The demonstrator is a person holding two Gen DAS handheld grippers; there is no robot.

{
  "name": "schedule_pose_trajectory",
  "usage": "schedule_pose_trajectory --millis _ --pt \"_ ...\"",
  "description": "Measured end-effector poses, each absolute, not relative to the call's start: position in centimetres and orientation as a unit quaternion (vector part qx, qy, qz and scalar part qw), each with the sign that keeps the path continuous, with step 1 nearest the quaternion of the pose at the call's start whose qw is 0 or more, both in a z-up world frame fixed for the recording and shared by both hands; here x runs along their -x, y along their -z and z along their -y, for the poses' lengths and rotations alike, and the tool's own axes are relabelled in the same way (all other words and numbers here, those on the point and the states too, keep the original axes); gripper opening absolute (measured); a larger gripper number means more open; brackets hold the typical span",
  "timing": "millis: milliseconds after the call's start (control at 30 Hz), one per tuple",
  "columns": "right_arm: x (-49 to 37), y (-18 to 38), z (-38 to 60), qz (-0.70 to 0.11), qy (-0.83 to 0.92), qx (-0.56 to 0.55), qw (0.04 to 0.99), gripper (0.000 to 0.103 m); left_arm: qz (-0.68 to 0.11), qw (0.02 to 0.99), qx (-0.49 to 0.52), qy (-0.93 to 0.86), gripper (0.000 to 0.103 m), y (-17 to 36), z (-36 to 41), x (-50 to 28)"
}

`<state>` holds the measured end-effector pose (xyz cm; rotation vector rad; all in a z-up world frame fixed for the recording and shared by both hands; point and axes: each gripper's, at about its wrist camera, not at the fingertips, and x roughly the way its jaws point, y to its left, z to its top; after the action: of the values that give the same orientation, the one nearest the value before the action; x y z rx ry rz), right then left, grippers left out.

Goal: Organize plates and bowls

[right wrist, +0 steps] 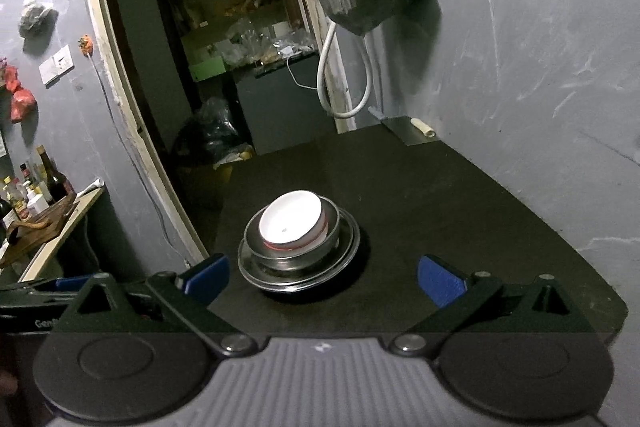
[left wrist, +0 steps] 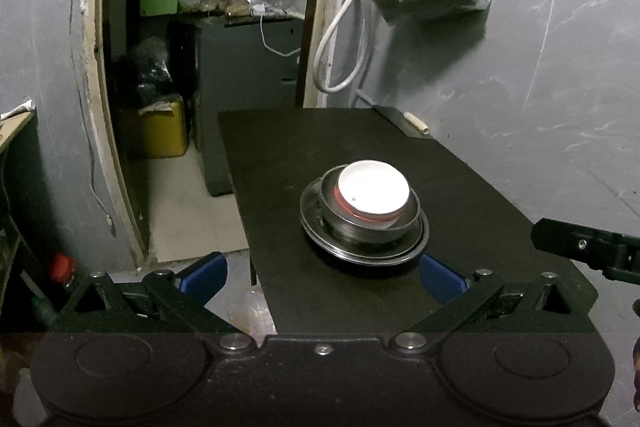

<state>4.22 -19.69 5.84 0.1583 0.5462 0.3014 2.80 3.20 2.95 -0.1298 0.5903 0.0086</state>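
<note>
Stack sits mid-table on the black table (left wrist: 500, 195), nearer its left edge: steel plate (left wrist: 320, 243) at bottom, steel bowl (left wrist: 360, 233) on it, white bowl (left wrist: 373, 191) with a red band nested on top, slightly tilted. Left gripper (left wrist: 322, 277) spread wide, empty, just short of the plate; right gripper (right wrist: 322, 277) likewise wide and empty. Risk, as I judge it: nudging the plate rim would shift the loose, glossy stack leftward, toward the edge.
</note>
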Motion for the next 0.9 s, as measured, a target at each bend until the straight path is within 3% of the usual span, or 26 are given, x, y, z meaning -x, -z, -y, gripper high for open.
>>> schedule_pose_trajectory --millis 367,900 --pt "-0.5 -5.5 20.4 -0.250 -0.148 -0.066 0.954 0.103 -0.245 0.967 0.071 -0.016 0.102 -3.4 -3.4 1.7" --pt "1.5 -5.1 21.5 -0.255 -0.145 -0.062 0.954 0.103 -0.252 0.966 0.064 -0.015 0.102 -2.3 -2.8 3.9"
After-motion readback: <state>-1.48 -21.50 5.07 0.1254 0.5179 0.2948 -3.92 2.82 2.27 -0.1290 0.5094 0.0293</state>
